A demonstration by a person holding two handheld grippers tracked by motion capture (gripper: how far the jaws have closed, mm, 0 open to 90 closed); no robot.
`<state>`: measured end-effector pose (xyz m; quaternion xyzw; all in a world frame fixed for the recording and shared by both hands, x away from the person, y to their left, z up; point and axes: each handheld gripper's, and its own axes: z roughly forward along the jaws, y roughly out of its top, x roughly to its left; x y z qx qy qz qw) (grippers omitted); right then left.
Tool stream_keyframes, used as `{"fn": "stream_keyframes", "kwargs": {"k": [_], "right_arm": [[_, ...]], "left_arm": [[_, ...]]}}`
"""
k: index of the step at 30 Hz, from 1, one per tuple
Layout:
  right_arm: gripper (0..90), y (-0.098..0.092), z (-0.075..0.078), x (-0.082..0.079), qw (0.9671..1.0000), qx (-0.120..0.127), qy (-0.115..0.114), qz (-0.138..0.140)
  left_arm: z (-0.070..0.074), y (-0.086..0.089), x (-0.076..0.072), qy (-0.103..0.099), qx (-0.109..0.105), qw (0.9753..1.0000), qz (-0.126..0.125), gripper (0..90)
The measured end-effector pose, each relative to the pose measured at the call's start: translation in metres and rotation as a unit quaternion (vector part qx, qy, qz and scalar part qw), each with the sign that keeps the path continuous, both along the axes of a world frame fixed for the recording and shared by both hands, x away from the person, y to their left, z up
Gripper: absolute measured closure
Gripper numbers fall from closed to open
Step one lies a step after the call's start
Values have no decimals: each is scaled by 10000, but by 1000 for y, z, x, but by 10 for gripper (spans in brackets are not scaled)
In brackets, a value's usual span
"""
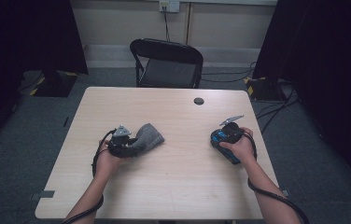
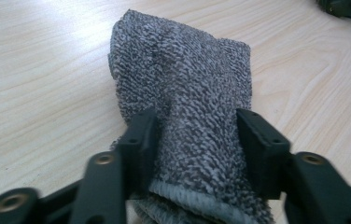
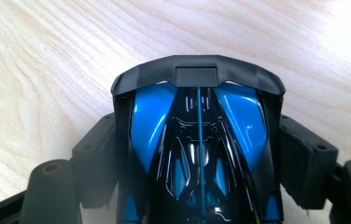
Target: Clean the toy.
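Two things are in hand on the pale wooden table (image 1: 173,186), and we start with the larger. Our left gripper (image 1: 126,145) is clamped on a grey knitted cloth (image 1: 148,135): in the left gripper view the jaws press in on both sides of the cloth (image 2: 183,107), whose hemmed edge sits down between them while the rest runs straight ahead, away from the gripper, and rests on the wood. From the high view its long axis points toward the table's middle and slightly away from us.

Our right gripper (image 1: 224,136) is closed around a blue and black toy car (image 1: 227,144). In the right gripper view the jaws hug the flanks of the car (image 3: 197,140), with its black spoiler end pointing forward along the jaws.

The relation that matters, we judge, is the gap between them: cloth and car lie well apart, left and right of the table's centre, so they would have to come together across bare wood.

No brand, label or writing is readable on either.
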<state>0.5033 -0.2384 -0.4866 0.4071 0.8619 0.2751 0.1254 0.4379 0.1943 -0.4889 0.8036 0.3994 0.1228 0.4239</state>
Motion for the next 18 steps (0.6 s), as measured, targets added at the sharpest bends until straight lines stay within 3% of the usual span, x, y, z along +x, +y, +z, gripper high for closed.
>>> {"fn": "stream_keyframes", "kwargs": {"k": [11, 18], "right_arm": [[242, 0, 2, 0, 10000, -23, 40, 0], [220, -2, 4, 0, 10000, 96, 8, -19]], "left_arm": [[-2, -1, -1, -55, 21, 9999, -111, 299], [-2, -1, -2, 16, 31, 10000, 18, 207]]}}
